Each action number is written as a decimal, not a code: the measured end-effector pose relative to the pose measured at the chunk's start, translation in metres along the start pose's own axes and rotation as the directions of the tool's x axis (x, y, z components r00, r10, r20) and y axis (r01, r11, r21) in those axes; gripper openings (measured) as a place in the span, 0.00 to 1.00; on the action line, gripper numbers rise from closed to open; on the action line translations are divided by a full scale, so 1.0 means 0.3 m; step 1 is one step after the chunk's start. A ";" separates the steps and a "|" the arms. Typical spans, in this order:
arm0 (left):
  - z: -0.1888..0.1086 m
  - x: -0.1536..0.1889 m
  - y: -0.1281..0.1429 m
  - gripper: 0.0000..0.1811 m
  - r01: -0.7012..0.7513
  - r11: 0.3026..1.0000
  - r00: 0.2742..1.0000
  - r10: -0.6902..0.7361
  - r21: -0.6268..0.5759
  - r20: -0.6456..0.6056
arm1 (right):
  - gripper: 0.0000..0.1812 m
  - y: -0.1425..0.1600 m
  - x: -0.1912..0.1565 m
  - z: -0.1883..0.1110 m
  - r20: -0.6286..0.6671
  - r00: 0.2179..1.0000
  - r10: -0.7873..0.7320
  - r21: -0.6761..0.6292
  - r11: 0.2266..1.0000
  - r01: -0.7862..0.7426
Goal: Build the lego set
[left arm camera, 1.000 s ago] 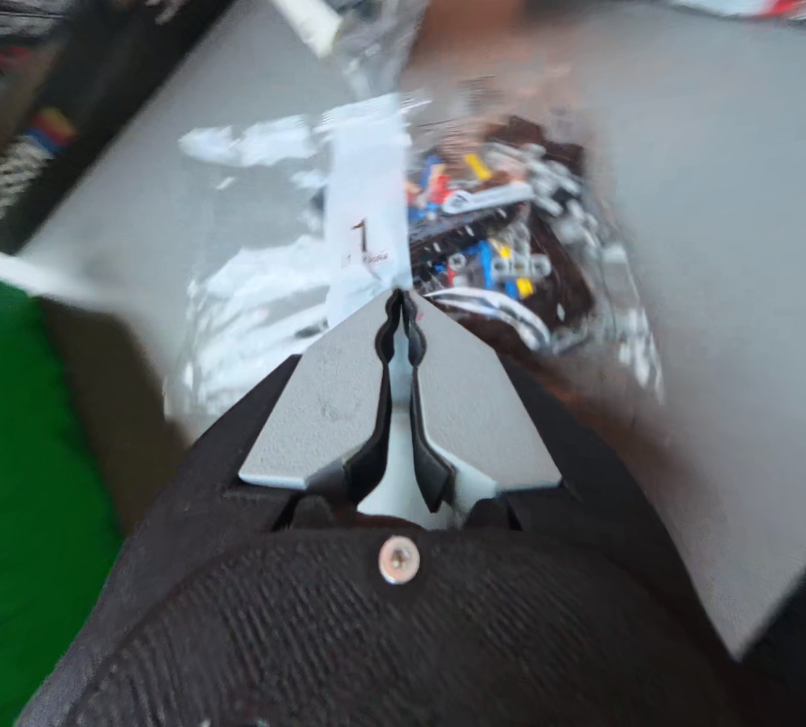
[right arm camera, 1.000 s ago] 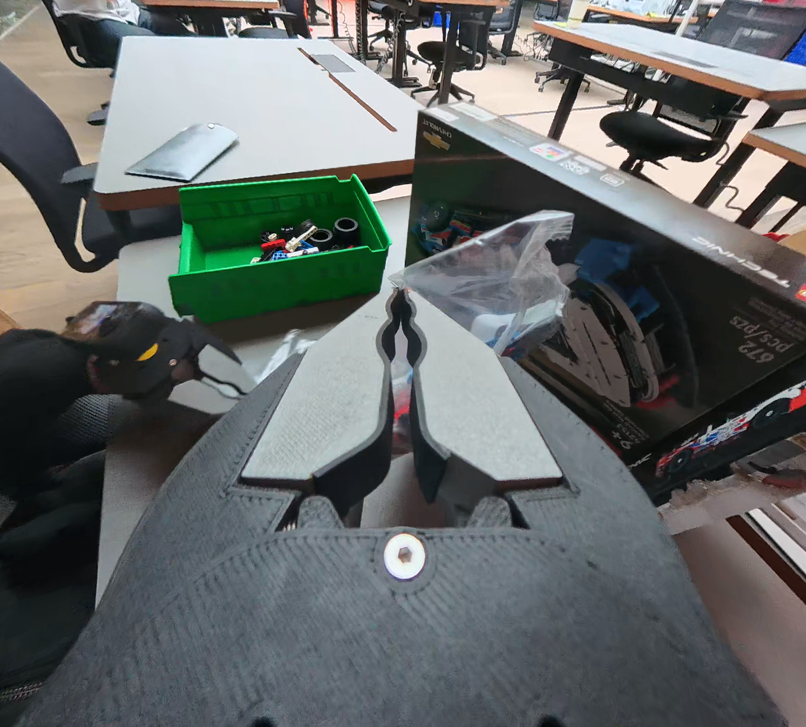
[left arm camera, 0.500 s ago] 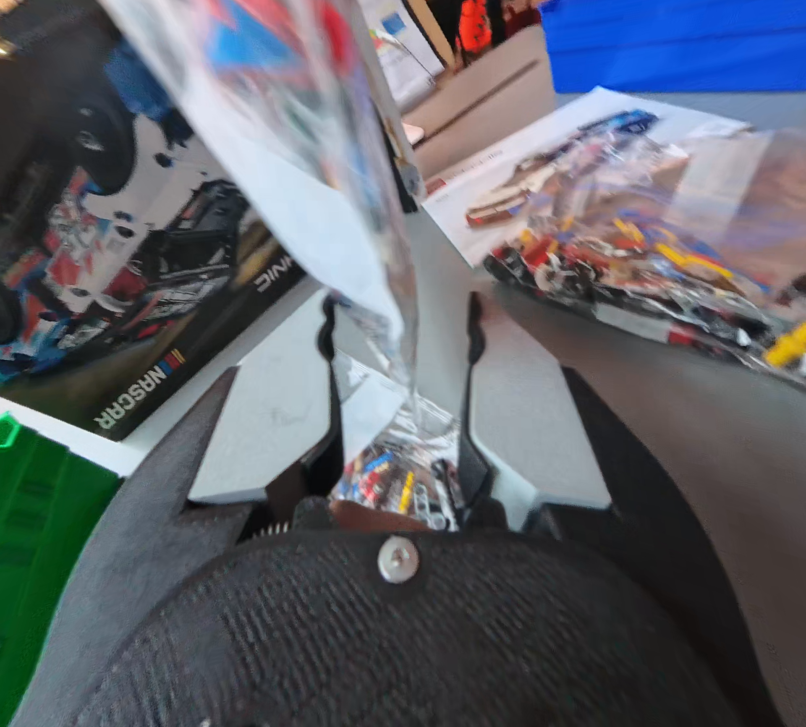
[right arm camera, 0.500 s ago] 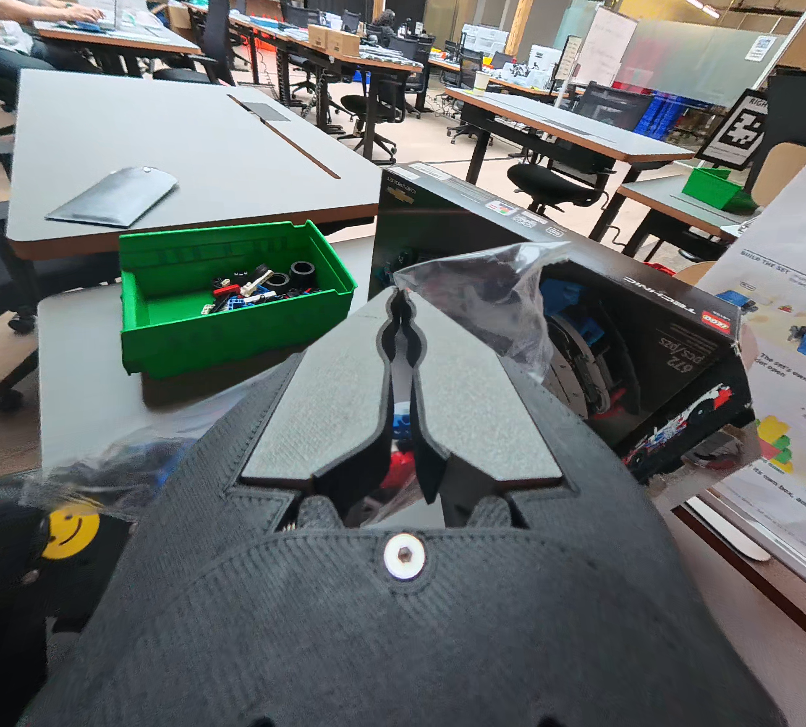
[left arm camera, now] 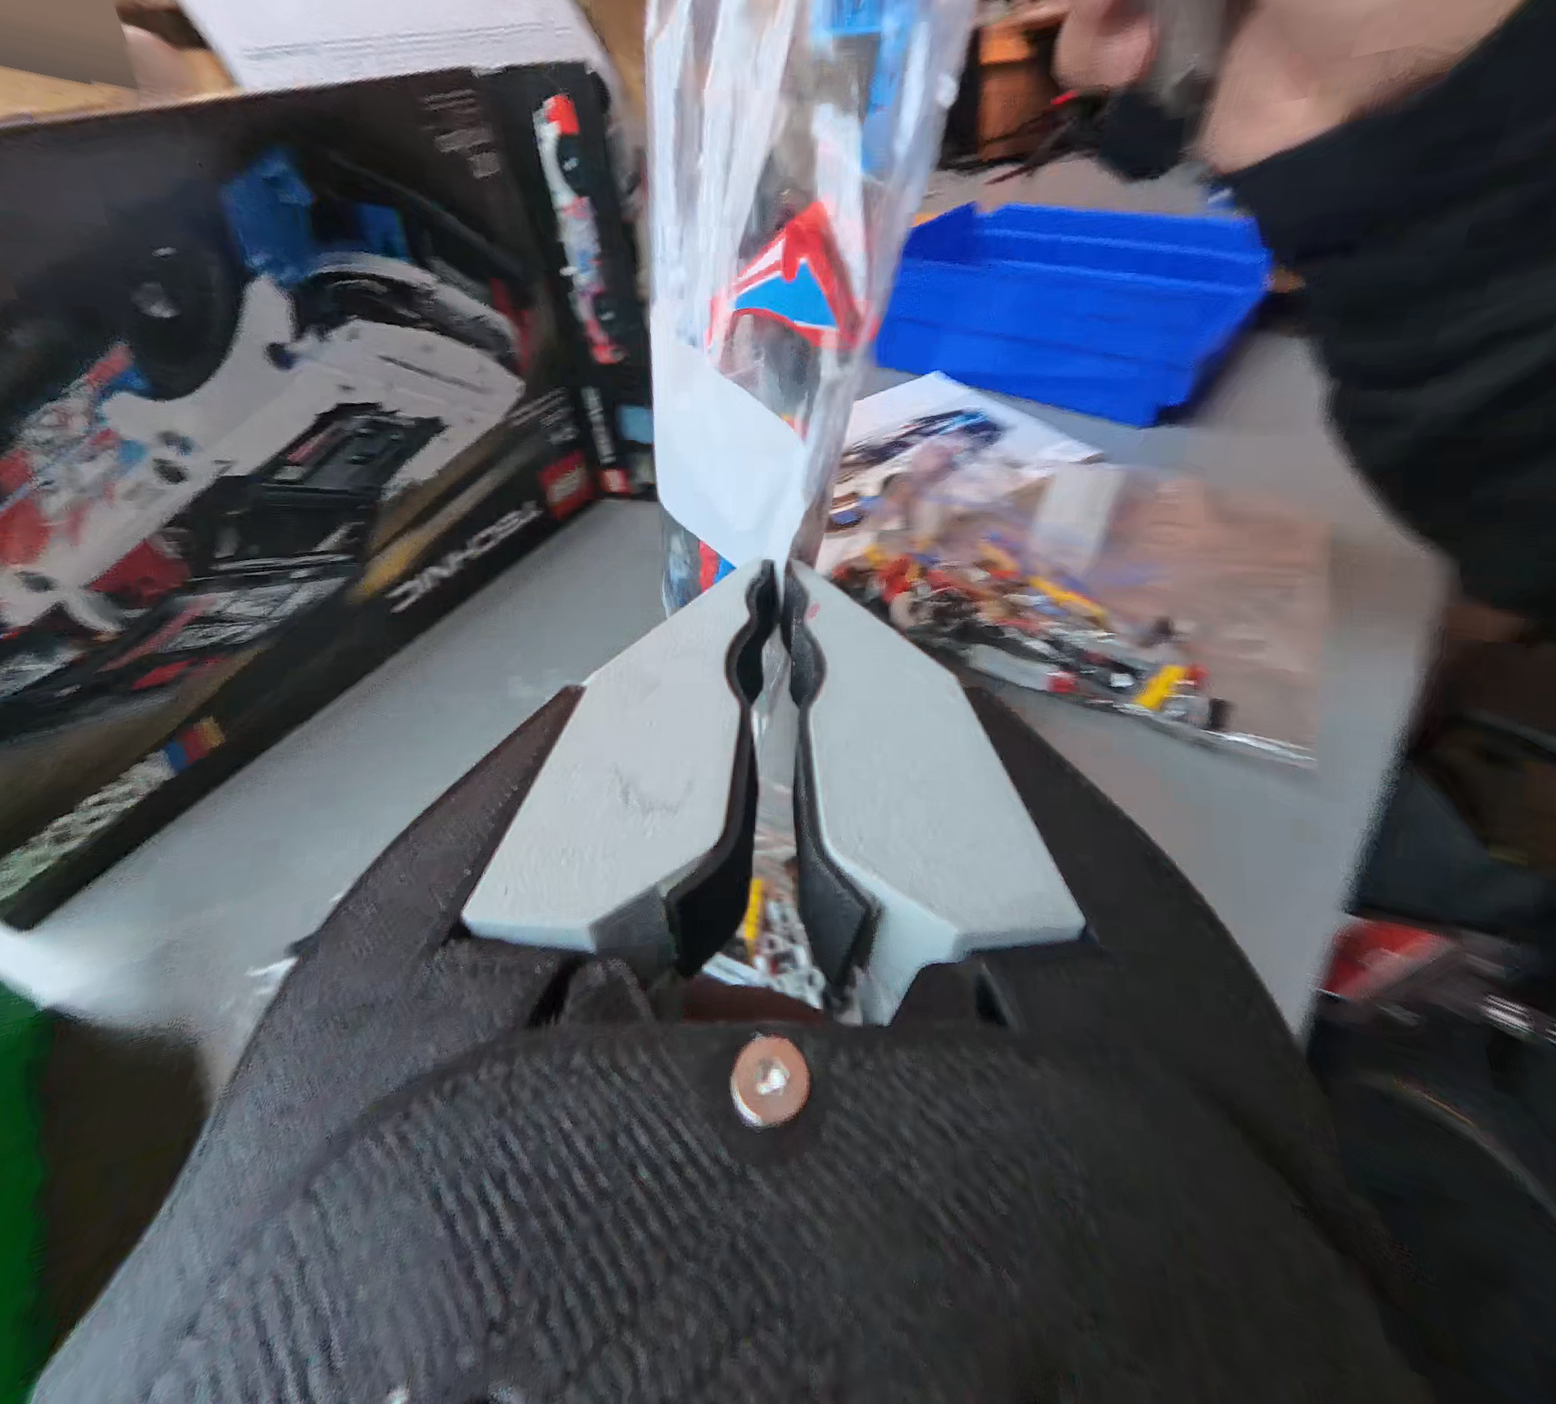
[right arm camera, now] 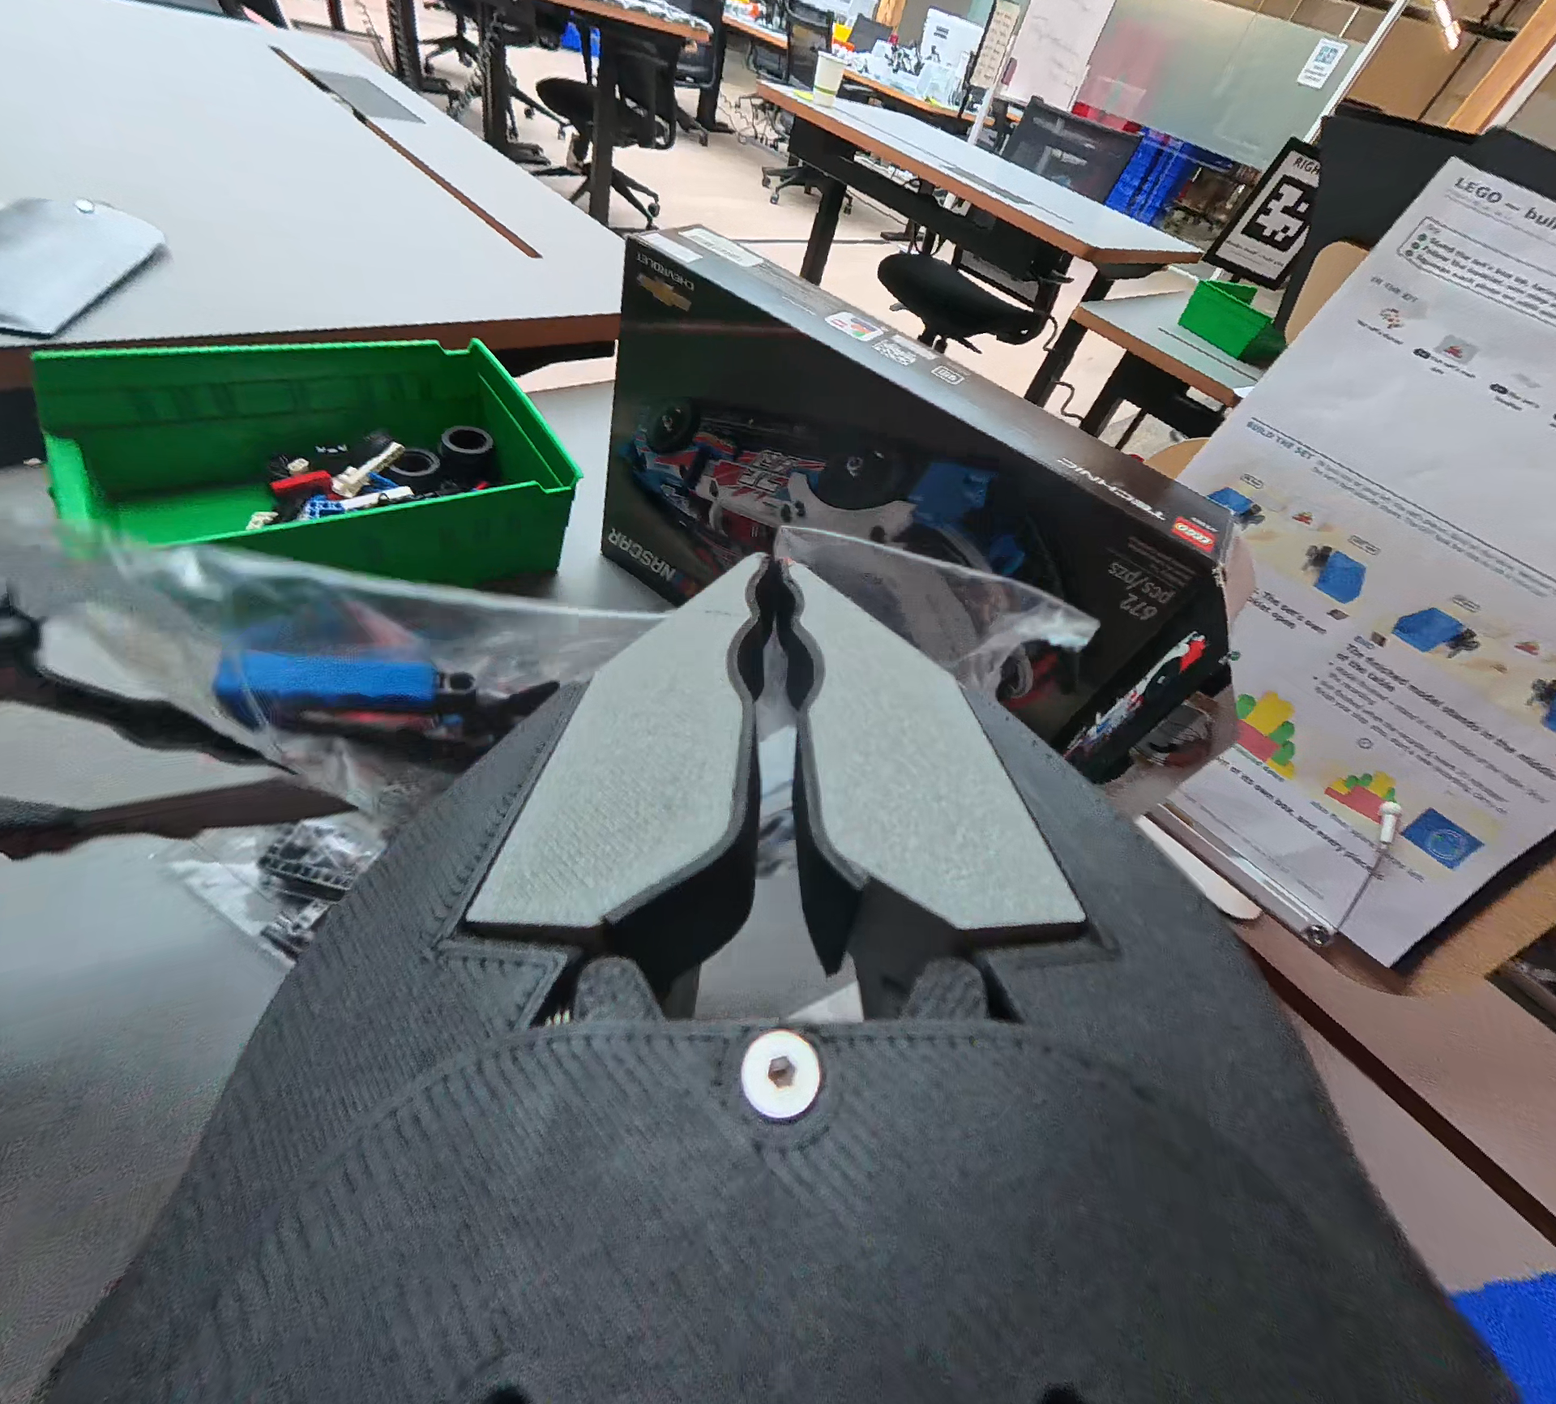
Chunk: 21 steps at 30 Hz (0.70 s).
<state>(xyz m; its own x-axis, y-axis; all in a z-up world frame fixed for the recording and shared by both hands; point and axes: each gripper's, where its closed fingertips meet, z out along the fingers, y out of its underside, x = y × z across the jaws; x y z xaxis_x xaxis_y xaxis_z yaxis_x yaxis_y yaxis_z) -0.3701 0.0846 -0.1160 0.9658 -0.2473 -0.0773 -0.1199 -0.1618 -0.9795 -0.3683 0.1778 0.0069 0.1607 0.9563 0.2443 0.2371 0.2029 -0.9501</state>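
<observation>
Currently opening a parts bag: early unpacking step of the build, no assembly visible yet. Left gripper (left arm camera: 776, 574) jaws pressed together, pinching the lower edge of the clear bag (left arm camera: 783, 201), which rises straight up ahead of the jaws. Right gripper (right arm camera: 779, 570) jaws likewise closed on the bag film (right arm camera: 926, 606), bag body with blue pieces trailing left of the jaws. Set box (right arm camera: 909, 454) just beyond the right jaws; green bin (right arm camera: 337, 547) with loose pieces ahead-left; instruction sheet (right arm camera: 1389, 563) to the right. Second bag of parts (left arm camera: 1052, 589) flat on the worktop (left arm camera: 421, 732), ahead-right of the left jaws, blue bin (left arm camera: 1078, 302) behind it. Next move, probably: pull the two grips apart to tear the film, holding the pinch firm, then tip contents out; spill risk if it rips suddenly. Versus half a second back: left jaws then spread around the bag, now clamped on it.
</observation>
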 end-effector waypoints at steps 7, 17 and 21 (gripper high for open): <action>-0.105 0.108 -0.113 0.00 0.322 0.947 0.859 -0.299 -0.014 -0.415 | 0.00 0.208 0.004 0.051 0.173 0.976 0.136 -0.224 0.970 -0.095; -0.021 -0.039 0.080 0.00 0.519 0.851 0.809 -0.520 -0.084 -0.275 | 0.26 0.411 -0.097 -0.002 0.362 0.900 0.245 -0.183 0.965 -0.189; -0.027 0.005 0.022 0.00 0.545 0.836 0.770 -0.529 -0.063 -0.357 | 0.29 0.411 -0.306 -0.039 0.526 0.844 0.103 -0.110 0.993 -0.052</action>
<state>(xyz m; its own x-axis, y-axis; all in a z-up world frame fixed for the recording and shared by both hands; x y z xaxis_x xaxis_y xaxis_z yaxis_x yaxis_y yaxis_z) -0.3713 0.0755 -0.1210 0.7252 -0.4456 0.5249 0.4117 -0.3304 -0.8493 -0.3426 0.1125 -0.1304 -0.3440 0.9389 0.0061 0.3326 0.1279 -0.9344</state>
